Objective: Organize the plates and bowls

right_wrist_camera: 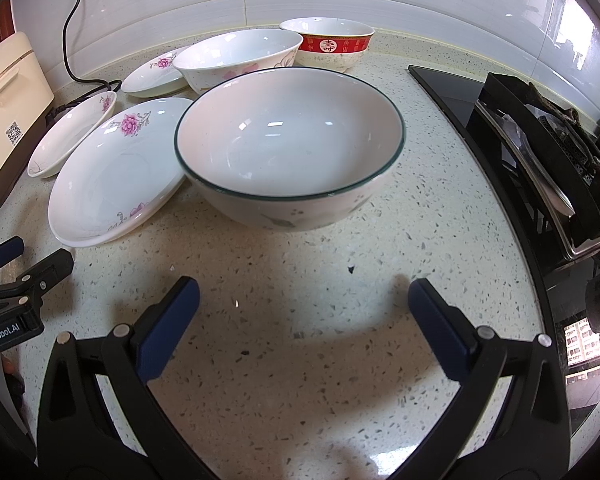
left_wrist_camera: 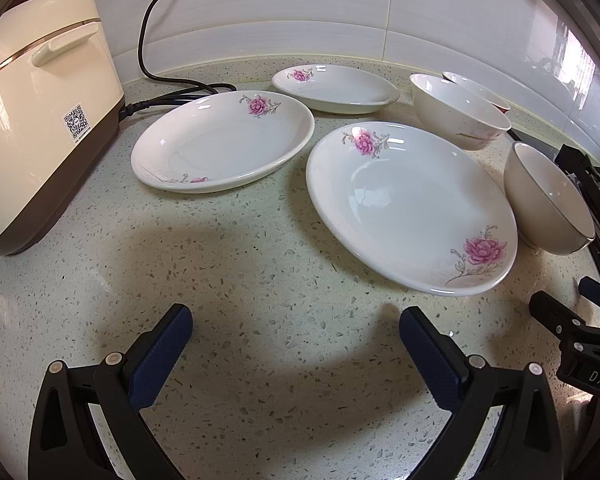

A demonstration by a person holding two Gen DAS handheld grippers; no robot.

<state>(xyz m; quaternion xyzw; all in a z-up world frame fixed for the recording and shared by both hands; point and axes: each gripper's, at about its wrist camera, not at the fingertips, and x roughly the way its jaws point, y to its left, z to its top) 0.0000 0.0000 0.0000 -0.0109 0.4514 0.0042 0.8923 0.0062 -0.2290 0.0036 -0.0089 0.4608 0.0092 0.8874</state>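
Three white plates with pink flowers lie on the speckled counter (left_wrist_camera: 260, 280): a near right plate (left_wrist_camera: 408, 204), a middle left plate (left_wrist_camera: 220, 144) and a small far plate (left_wrist_camera: 336, 88). Three bowls stand to their right: a green-rimmed bowl (right_wrist_camera: 290, 148) nearest, a white flowered bowl (right_wrist_camera: 238, 58) behind it, and a red-banded bowl (right_wrist_camera: 328, 42) at the back. My left gripper (left_wrist_camera: 296, 332) hovers open over bare counter, short of the plates. My right gripper (right_wrist_camera: 304, 304) is open too, just in front of the green-rimmed bowl, with nothing between its fingers.
A cream rice cooker (left_wrist_camera: 36, 112) stands at the left with its black cord (left_wrist_camera: 148, 40) trailing along the tiled wall. A black gas stove (right_wrist_camera: 540, 152) with a pan support borders the counter on the right.
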